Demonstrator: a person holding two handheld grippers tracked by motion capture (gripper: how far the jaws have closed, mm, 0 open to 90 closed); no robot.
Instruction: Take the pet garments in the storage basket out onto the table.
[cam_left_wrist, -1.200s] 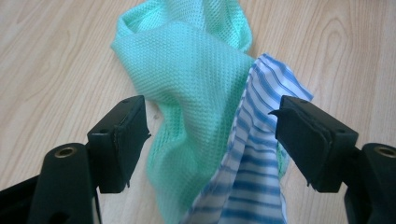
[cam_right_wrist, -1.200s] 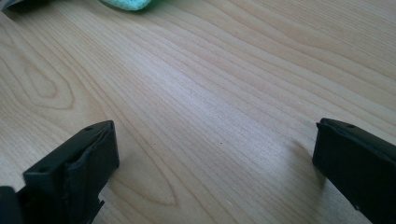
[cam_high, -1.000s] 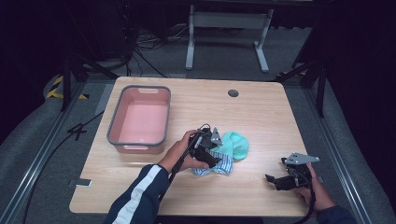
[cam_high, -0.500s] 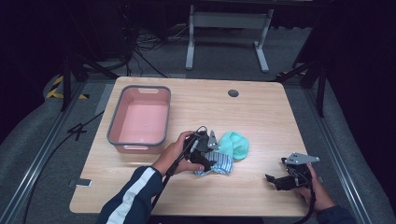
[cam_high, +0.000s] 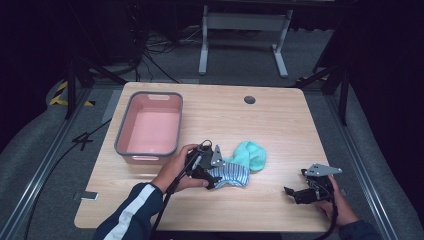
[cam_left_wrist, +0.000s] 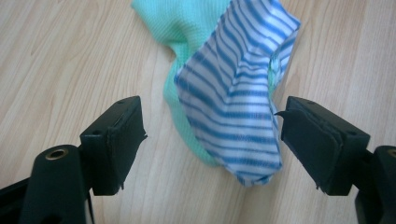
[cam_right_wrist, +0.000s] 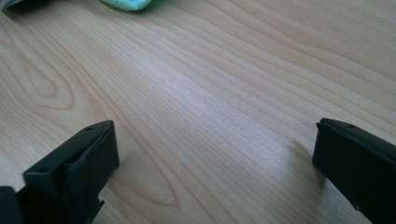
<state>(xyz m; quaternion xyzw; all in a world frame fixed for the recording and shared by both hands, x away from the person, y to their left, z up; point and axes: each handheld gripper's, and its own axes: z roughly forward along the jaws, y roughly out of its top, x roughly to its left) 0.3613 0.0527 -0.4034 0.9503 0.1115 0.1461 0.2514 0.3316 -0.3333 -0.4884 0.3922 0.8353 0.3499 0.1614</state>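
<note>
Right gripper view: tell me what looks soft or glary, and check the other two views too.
Right gripper view: pale glare on the table, near claw tips blurred. Left gripper view: striped sock sharp, its claw edges softer. High view: table evenly lit, surroundings nearly black.

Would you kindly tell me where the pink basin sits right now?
In the high view, the pink basin sits on the table's far-left part, just beyond the left claw and striped sock.

A sock (cam_high: 240, 167) lies crumpled near the table's (cam_high: 280, 125) middle, its mint-green foot (cam_high: 252, 154) toward the far side, blue-and-white striped cuff (cam_left_wrist: 238, 116) folded over, mouth gaping slightly.
</note>
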